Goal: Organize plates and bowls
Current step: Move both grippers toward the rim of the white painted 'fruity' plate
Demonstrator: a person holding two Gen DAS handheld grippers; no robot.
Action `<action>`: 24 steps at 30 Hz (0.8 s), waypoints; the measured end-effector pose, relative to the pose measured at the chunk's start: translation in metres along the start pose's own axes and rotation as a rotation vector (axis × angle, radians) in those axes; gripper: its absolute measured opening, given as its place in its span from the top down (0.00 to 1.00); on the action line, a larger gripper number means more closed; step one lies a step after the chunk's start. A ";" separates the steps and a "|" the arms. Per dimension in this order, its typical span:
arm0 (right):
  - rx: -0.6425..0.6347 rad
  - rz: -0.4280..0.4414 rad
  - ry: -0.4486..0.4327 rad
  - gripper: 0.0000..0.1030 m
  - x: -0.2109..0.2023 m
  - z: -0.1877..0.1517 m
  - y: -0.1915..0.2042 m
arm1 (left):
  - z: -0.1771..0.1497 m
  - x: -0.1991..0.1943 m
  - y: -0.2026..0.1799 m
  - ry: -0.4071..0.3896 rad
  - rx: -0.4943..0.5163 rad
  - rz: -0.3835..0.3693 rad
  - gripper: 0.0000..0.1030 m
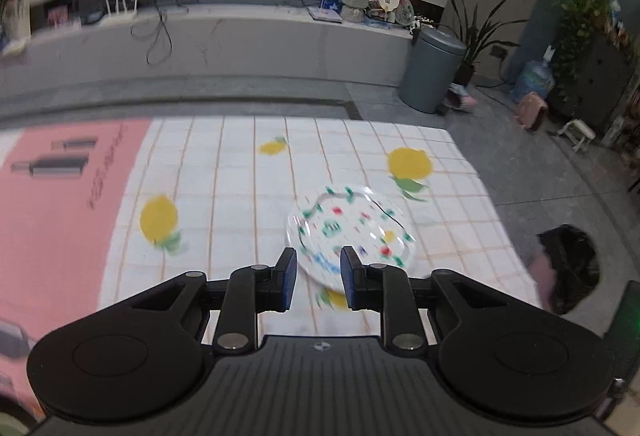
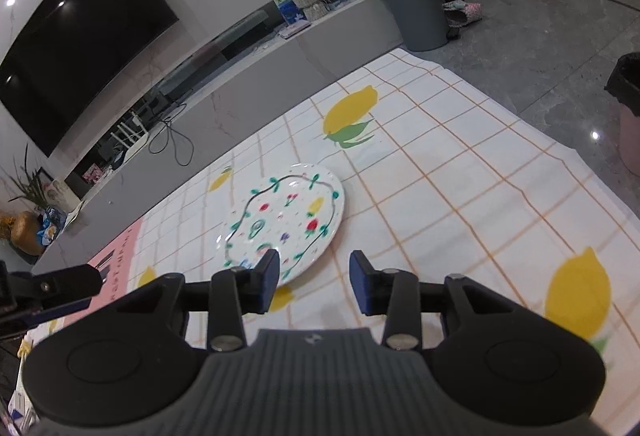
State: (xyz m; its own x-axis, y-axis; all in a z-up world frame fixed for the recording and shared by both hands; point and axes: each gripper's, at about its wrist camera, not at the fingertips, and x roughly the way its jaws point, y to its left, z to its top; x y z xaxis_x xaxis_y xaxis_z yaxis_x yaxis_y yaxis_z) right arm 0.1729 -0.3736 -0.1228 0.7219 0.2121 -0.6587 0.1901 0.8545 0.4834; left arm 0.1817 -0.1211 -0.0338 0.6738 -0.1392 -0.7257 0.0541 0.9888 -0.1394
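A white plate (image 1: 352, 232) with a green vine border and small fruit prints lies flat on the lemon-print tablecloth (image 1: 240, 172). It shows blurred in the left wrist view and sharp in the right wrist view (image 2: 286, 220). My left gripper (image 1: 318, 278) is open, and the plate's near rim shows between its fingers. My right gripper (image 2: 314, 282) is open and empty, just in front of the plate's near right rim. Part of the left gripper (image 2: 52, 290) shows at the left edge of the right wrist view.
A pink mat (image 1: 52, 204) covers the table's left part. The table's right edge (image 2: 532, 120) drops to a grey floor. A grey bin (image 1: 430, 70), a black-lined bin (image 1: 570, 268) and a TV bench (image 1: 200, 40) stand beyond.
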 end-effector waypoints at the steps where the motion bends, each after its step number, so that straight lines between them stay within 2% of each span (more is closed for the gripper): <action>1: 0.010 -0.003 0.004 0.63 0.006 0.003 -0.002 | 0.004 0.007 -0.002 0.000 0.026 0.016 0.74; 4: 0.037 -0.019 0.002 0.63 0.023 0.013 -0.007 | 0.015 0.028 0.001 0.010 0.018 0.037 0.74; 10: 0.072 0.017 -0.002 0.63 0.050 0.027 -0.019 | 0.026 0.060 0.019 -0.029 -0.139 0.025 0.74; 12: 0.081 0.027 0.016 0.63 0.058 0.027 -0.024 | 0.024 0.072 0.022 -0.018 -0.187 0.005 0.74; 18: 0.097 0.049 0.030 0.65 0.068 0.030 -0.036 | 0.010 0.101 0.020 0.025 -0.164 0.008 0.74; 21: 0.110 0.088 0.043 0.70 0.072 0.030 -0.038 | 0.003 0.115 0.030 0.048 -0.212 0.009 0.74; 24: 0.099 0.098 0.033 0.73 0.074 0.028 -0.038 | -0.003 0.123 0.039 0.059 -0.284 -0.028 0.74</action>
State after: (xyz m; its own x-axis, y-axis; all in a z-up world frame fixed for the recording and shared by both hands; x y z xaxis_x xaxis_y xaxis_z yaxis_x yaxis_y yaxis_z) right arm 0.2378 -0.4037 -0.1738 0.7186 0.3086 -0.6232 0.1856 0.7785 0.5995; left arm 0.2651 -0.0997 -0.1305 0.6303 -0.1773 -0.7558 -0.1419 0.9309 -0.3366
